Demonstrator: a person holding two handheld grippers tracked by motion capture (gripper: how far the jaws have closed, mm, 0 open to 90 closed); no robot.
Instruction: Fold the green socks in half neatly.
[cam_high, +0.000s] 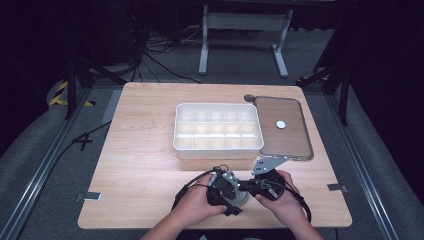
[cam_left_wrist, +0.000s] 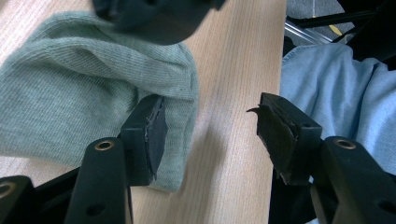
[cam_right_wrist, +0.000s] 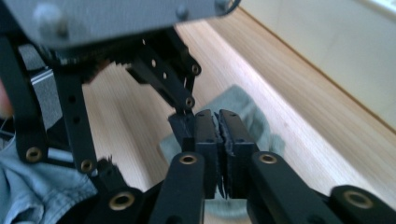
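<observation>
Table (cam_high: 145, 165), light wood, takes up most of the scene; a white divided organizer box (cam_high: 218, 131) sits mid-table w/ its clear lid (cam_high: 285, 129) lying flat just to its right. Nearer the person's edge, a small grey-green knit cloth (cam_left_wrist: 88, 88), prob. a sock, lies on the wood betw. the two hands.

Step in hand, as I read it: getting a two-point hold on the cloth so it can be folded or rolled before it goes to a compartment. To do that well, the left side should slide its inner pad under or onto the cloth's hem, w/ both layers betw. the pads, then close squarely; pinching just one layer would let it unroll. The right hand should keep the fabric pinned & level w/out dragging it off the table edge, which is close.

Left gripper (cam_left_wrist: 208, 135): jaws apart, a fair gap, nothing clamped. One pad (cam_left_wrist: 156, 133) rests against the cloth's folded edge; the other pad hangs over bare wood, so it's released.

Right gripper (cam_right_wrist: 218, 140): jaws clenched, pads pressed together right over the cloth. Whether fabric is actually caught betw. the tips I can't tell.
</observation>
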